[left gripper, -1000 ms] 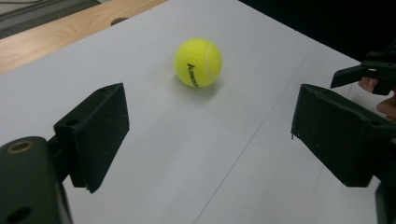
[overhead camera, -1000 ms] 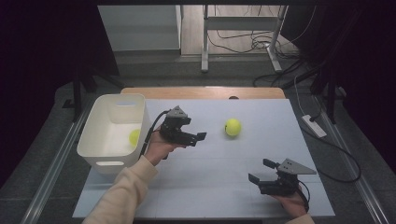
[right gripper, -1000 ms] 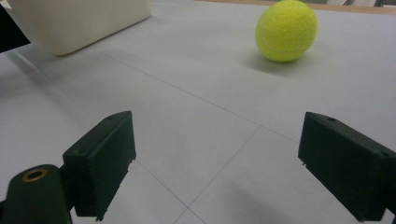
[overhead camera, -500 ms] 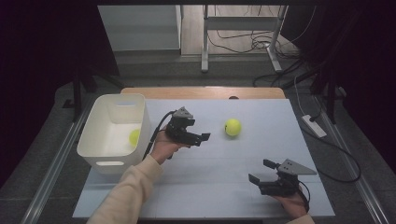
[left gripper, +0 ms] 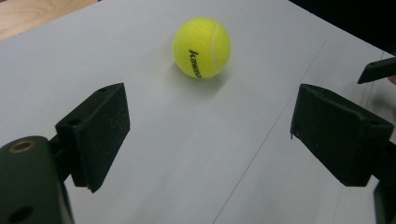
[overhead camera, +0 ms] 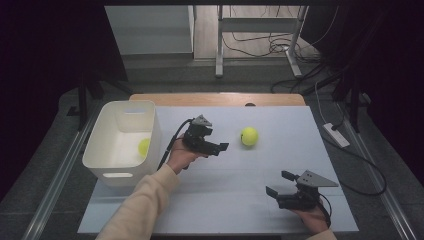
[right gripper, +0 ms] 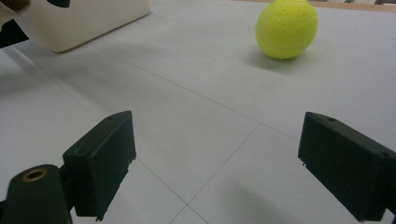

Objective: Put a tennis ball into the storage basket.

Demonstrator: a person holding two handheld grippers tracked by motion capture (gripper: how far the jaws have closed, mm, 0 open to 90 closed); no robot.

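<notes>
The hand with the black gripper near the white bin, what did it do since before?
The left gripper slid a little toward the yellow tennis ball on the table, jaws open, holding nothing. The right gripper, that ball, the white plastic bin and the yellow ball inside the bin stayed put.

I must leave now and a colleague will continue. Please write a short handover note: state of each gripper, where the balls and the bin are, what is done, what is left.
Left gripper: jaws open, empty, pointed at the loose tennis ball, not touching it.
Right gripper: jaws open, empty, low over the table near its front right.
White bin: at the table's left side.
Done: one yellow ball lies inside the bin.
Left: probably grasp the loose ball in the middle of the table and put it in the bin.
</notes>
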